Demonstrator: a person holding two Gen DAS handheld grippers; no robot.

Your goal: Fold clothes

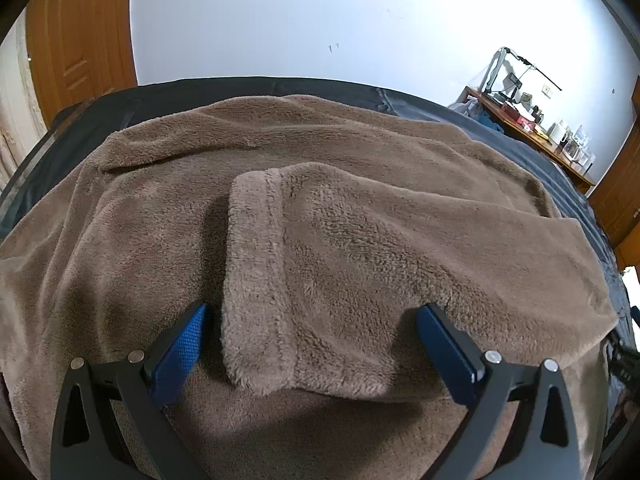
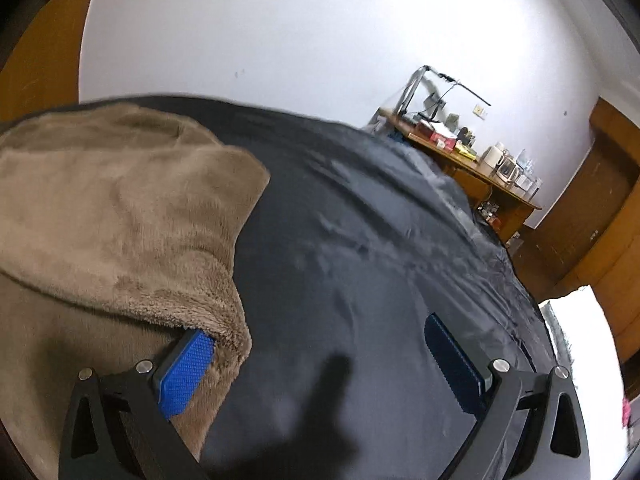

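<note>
Left tongs (image 1: 312, 344) gaping wide around the sleeve (image 1: 320, 264) cuff, right tongs (image 2: 320, 360) wide too, empty. Thick fleece might slip out when they close, imo.

- Brown fleece garment (image 1: 280, 184) spread flat over dark bed cover (image 2: 380, 240).
- Sleeve (image 1: 360, 260) folded across body, hemmed cuff (image 1: 256, 280) uppermost (plush pile, lightly creased).

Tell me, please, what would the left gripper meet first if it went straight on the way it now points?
Most likely the folded-over sleeve of the brown fleece garment: the open left gripper has the cuff end between its fingers already, though depth is hard to judge.
</note>
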